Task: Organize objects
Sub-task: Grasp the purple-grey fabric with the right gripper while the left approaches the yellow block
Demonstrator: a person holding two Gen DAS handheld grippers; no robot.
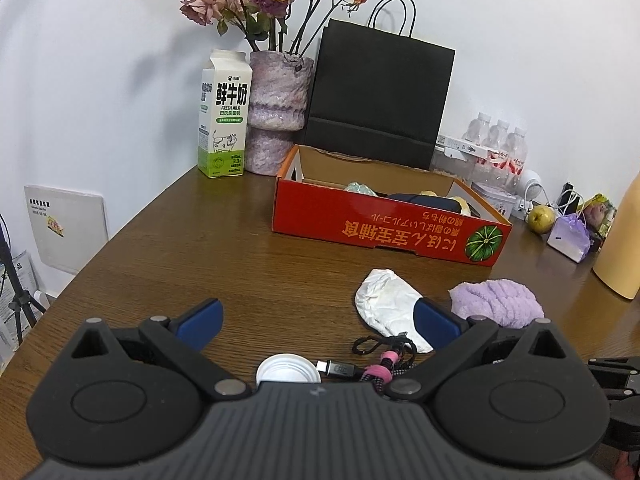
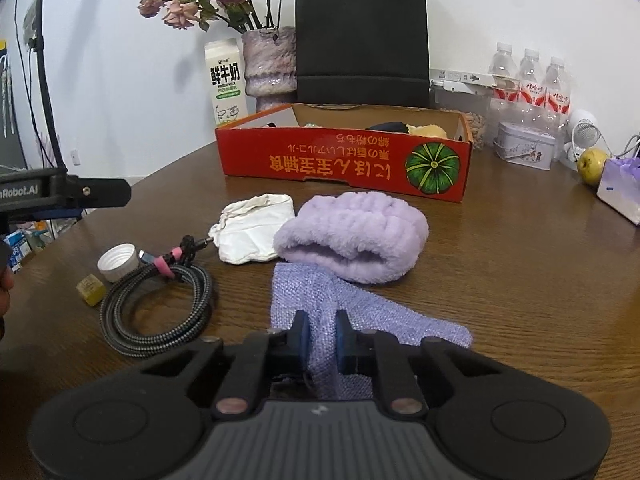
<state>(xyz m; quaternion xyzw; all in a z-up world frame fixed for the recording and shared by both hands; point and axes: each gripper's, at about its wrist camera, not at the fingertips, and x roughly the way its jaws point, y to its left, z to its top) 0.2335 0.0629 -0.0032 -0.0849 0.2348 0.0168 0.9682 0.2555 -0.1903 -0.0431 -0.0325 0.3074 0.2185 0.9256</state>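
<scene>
My right gripper (image 2: pixel 322 330) is shut on a flat lilac knitted cloth (image 2: pixel 304 292) that lies on the wooden table, a fold of it pinched between the blue pads. Just beyond it sit a fluffy purple towel roll (image 2: pixel 352 236) and a crumpled white cloth (image 2: pixel 252 228). A coiled braided cable (image 2: pixel 160 304), a white bottle cap (image 2: pixel 118 262) and a small yellow cube (image 2: pixel 91 289) lie to the left. My left gripper (image 1: pixel 320 320) hovers open above the table, with the white cap (image 1: pixel 288 370) and the cable end (image 1: pixel 376 364) below it. The red cardboard box (image 2: pixel 344 168) stands behind, holding several items.
Along the wall stand a milk carton (image 1: pixel 224 116), a vase of dried roses (image 1: pixel 276 112), a black paper bag (image 1: pixel 380 96) and water bottles (image 2: pixel 528 80). A tin (image 2: pixel 526 146), a pear (image 2: pixel 592 164) and a small purple bag (image 2: pixel 622 192) sit at the right.
</scene>
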